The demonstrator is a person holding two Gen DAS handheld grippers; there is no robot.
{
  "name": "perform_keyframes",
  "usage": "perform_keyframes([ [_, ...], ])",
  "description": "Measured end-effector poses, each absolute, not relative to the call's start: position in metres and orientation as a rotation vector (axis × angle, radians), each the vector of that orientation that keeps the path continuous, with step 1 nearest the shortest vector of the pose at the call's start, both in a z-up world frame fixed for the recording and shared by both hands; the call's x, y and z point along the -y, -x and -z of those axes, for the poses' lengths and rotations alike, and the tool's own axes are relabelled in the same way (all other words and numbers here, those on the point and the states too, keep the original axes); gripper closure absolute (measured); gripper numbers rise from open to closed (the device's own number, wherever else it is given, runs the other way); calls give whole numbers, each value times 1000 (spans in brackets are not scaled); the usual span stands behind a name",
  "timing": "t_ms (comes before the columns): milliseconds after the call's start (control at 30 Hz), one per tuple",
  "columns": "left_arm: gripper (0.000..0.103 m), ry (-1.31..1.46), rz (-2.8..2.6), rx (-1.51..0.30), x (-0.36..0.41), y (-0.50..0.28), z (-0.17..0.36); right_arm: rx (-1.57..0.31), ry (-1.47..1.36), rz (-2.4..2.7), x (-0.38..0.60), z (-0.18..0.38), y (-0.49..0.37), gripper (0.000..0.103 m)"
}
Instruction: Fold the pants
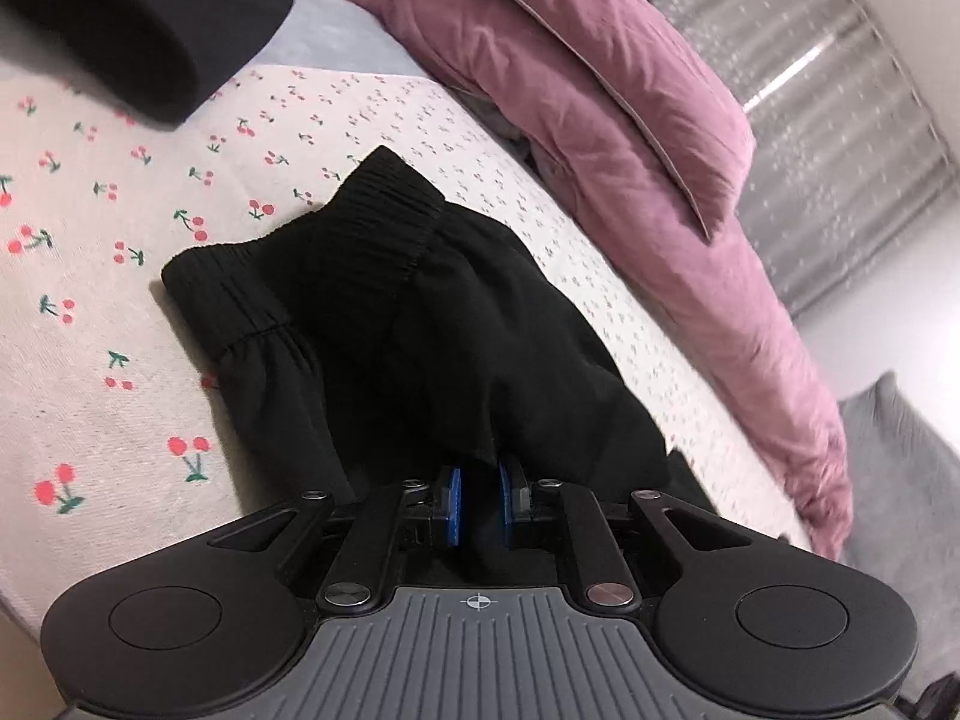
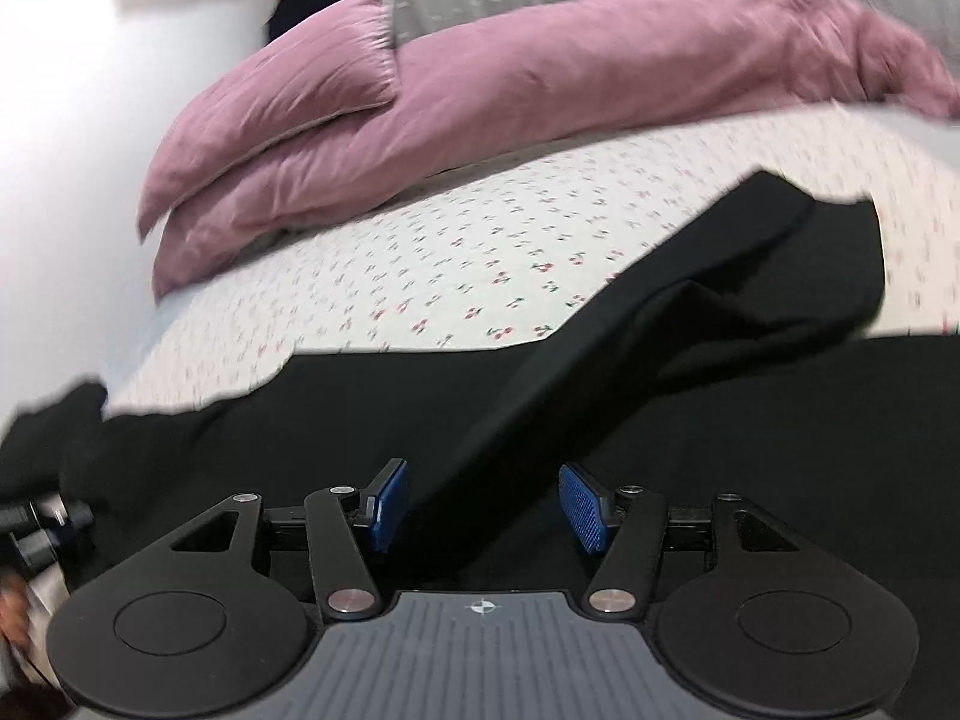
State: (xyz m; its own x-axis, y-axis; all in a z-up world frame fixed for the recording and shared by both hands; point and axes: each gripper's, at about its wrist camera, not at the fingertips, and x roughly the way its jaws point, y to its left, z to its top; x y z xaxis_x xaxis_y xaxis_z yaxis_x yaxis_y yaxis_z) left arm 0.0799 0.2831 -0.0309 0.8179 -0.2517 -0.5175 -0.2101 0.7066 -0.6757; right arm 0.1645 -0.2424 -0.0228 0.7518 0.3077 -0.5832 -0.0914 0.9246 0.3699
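The black soft-fabric pants [image 1: 420, 324] are being pinched by the left tool [image 1: 480, 504] for folding on the cherry-print bed sheet [image 1: 90, 276]; the right tool [image 2: 483, 504] is being held spread, gripping nothing.

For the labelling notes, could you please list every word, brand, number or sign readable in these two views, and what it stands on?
No readable words, brands or numbers in either view.
Only sign: a small crosshair mark on the grey ribbed body of the left gripper and of the right gripper.
The black pants show no visible label.
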Motion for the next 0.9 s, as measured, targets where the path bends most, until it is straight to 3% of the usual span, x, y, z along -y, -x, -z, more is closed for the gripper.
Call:
perform_keyframes([
  [167,96,805,-5,-616,-280,-90,32,-681,-441,-185,249,32,-184,45],
  [233,98,784,-14,-598,-275,-92,30,-660,-447,-145,251,34,-189,53],
  [267,103,768,-15,-586,-275,-88,27,-652,-452,-146,252,34,-192,64],
  [300,103,744,-17,-573,-272,-87,24,-643,-460,-152,253,35,-193,82],
  [367,103,696,-24,-541,-266,-84,18,-627,-465,-167,256,35,-195,101],
  [667,103,524,-27,-486,-257,-55,-13,-456,-339,-94,270,-4,-121,101],
  [900,103,380,-40,-671,-257,-50,-14,-584,-262,-115,272,14,-79,101],
])
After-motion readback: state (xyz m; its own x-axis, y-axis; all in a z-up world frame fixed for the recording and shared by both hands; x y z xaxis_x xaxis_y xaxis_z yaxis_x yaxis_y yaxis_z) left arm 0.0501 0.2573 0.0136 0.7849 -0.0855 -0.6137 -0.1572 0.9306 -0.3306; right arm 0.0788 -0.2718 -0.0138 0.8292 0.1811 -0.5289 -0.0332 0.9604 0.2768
